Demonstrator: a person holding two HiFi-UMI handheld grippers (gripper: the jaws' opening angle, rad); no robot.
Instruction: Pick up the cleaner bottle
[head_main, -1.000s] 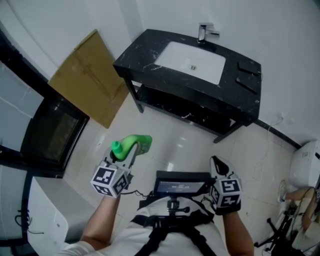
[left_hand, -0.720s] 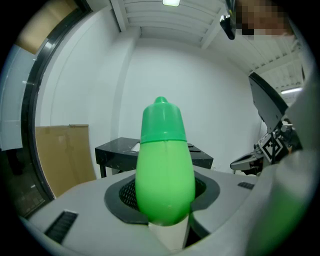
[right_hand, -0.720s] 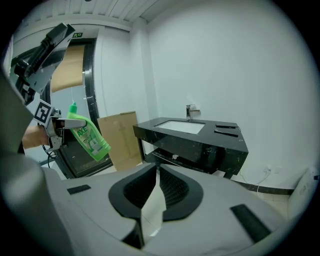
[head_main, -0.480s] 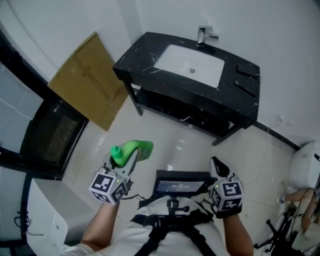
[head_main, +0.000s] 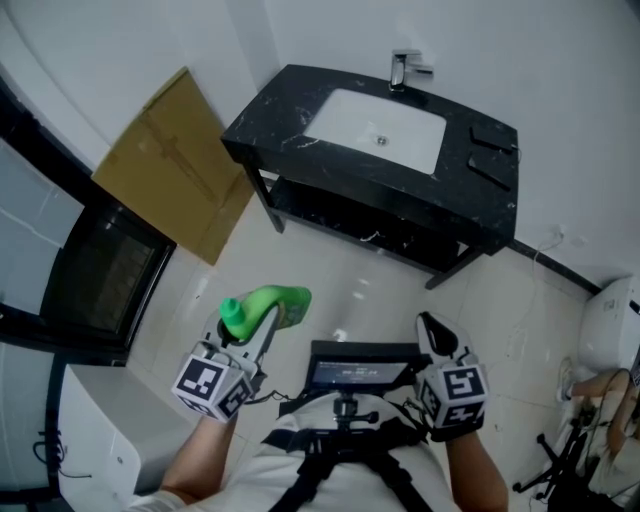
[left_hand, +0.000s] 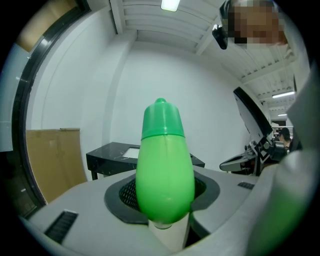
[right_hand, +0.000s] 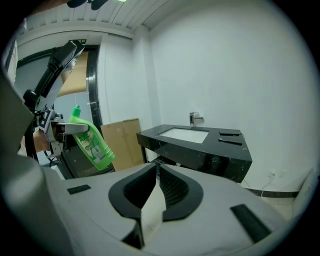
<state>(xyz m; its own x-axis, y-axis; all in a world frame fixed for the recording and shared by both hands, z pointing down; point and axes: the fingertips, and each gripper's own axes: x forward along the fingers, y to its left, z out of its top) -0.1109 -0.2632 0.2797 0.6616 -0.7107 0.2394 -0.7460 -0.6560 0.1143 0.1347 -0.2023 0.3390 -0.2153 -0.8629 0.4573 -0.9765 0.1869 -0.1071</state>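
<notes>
The green cleaner bottle (head_main: 272, 303) hangs in the air over the tiled floor, and my left gripper (head_main: 262, 320) is shut on it. In the left gripper view the bottle (left_hand: 165, 170) fills the middle, cap end pointing up, pressed between the dark pads (left_hand: 127, 197). The right gripper view shows the same bottle (right_hand: 91, 141) tilted at the left, label facing me, with my left gripper (right_hand: 67, 128) on its neck end. My right gripper (head_main: 432, 325) is held beside the chest rig, shut with nothing in it; its pads (right_hand: 172, 187) meet.
A black marble vanity (head_main: 480, 190) with a white sink (head_main: 380, 125) and a chrome faucet (head_main: 405, 68) stands ahead against the wall. A cardboard sheet (head_main: 170, 165) leans at the left by a dark glass door (head_main: 95, 270). A toilet (head_main: 612, 335) is at the right.
Both hands have risen a little. The bottle stays held in the left gripper; the right gripper stays shut and empty.
</notes>
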